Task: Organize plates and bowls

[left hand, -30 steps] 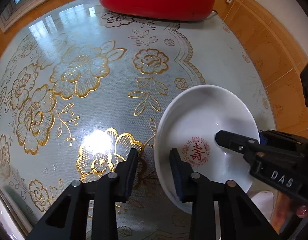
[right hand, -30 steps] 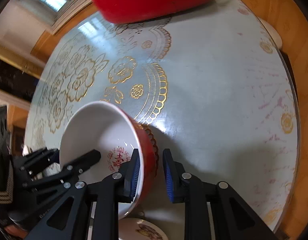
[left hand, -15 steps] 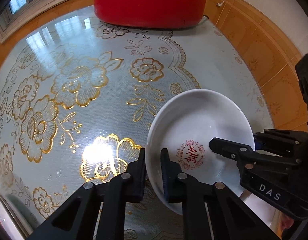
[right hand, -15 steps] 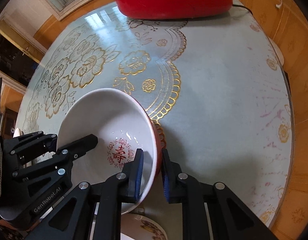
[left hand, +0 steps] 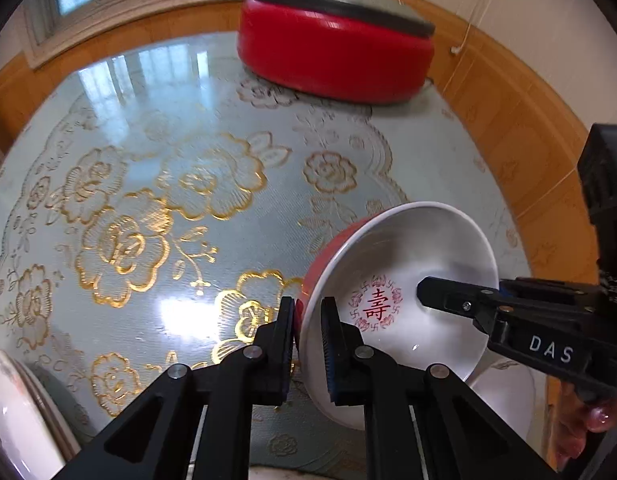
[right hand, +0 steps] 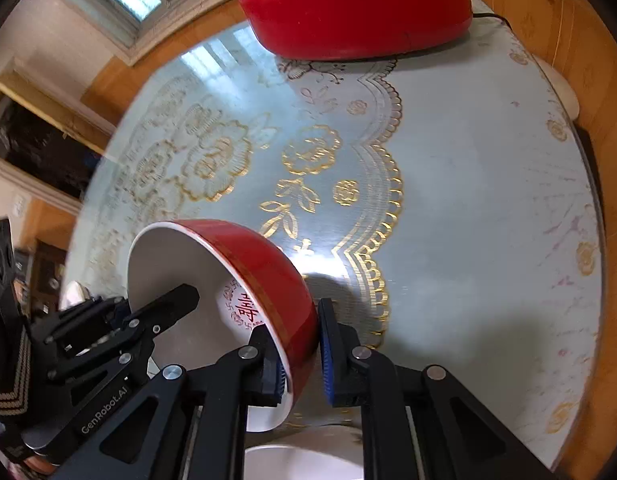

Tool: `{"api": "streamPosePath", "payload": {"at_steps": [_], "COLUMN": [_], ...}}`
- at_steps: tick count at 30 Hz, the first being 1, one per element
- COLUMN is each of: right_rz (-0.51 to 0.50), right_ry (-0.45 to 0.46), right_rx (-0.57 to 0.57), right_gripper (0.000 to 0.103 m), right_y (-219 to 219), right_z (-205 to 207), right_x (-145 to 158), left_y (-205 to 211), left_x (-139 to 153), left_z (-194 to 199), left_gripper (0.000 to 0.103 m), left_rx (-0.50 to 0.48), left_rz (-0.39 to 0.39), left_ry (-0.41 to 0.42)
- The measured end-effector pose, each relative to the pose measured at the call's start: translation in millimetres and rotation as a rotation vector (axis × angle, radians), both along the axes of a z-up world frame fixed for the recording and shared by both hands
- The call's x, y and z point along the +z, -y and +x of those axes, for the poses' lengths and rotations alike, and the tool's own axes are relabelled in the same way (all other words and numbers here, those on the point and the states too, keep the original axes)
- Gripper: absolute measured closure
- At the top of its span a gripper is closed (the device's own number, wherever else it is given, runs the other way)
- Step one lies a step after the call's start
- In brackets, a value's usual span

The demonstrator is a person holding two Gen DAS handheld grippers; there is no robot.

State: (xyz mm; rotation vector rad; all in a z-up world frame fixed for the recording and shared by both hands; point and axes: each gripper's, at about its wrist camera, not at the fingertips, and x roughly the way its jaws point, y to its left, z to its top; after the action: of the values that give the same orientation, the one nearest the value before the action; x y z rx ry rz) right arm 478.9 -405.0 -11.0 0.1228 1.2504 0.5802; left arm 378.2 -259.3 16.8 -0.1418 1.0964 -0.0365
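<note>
The bench is seen covered by a glossy pale cloth printed with gold flowers, and at its far edge a large red lidded cooker is set, well apart from the work. Near the front edge the red bowl — white inside, with a red character at its bottom — is held tilted and clear of the cloth, gripped from two sides at once. The left gripper is closed narrow on the rim nearest it, one finger on the red outer wall and one inside; the right gripper is clamped on the opposite rim in the same way. Part of a plate is glimpsed at the lower left, and a white dish lies below the bowl, only partly in view. The step in hand is judged to be carrying the bowl to a stack. It would be done well if both hands were moved together at one pace, so the rim is neither twisted nor pried — glazed ware may slip from narrow pads — and if the bowl were levelled before being lowered, with neither grip eased until it is seated
</note>
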Motion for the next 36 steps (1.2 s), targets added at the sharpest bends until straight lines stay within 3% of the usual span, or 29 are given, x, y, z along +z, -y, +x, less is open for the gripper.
{"api": "streamPosePath", "payload": {"at_steps": [9, 18, 27, 36], "right_rz": [0.052, 0.104, 0.115, 0.086], "right_ry": [0.052, 0.089, 0.029, -0.044], "right_rx": [0.044, 0.110, 0.139, 0.119], "right_gripper": [0.089, 0.088, 0.087, 0.086], "right_y": [-21, -45, -61, -60], "right_z": [-23, -70, -116, -144], "right_x": [40, 71, 56, 27], "left_y": [-15, -39, -55, -55], "left_x": [45, 81, 75, 40], "left_z": [-33, -88, -138, -163], "left_gripper": [0.090, 0.090, 0.090, 0.090], "left_rx": [0.039, 0.078, 0.098, 0.085], "left_rz": [0.034, 0.048, 0.068, 0.055], "left_ry": [0.112, 0.183, 0.164, 0.086]}}
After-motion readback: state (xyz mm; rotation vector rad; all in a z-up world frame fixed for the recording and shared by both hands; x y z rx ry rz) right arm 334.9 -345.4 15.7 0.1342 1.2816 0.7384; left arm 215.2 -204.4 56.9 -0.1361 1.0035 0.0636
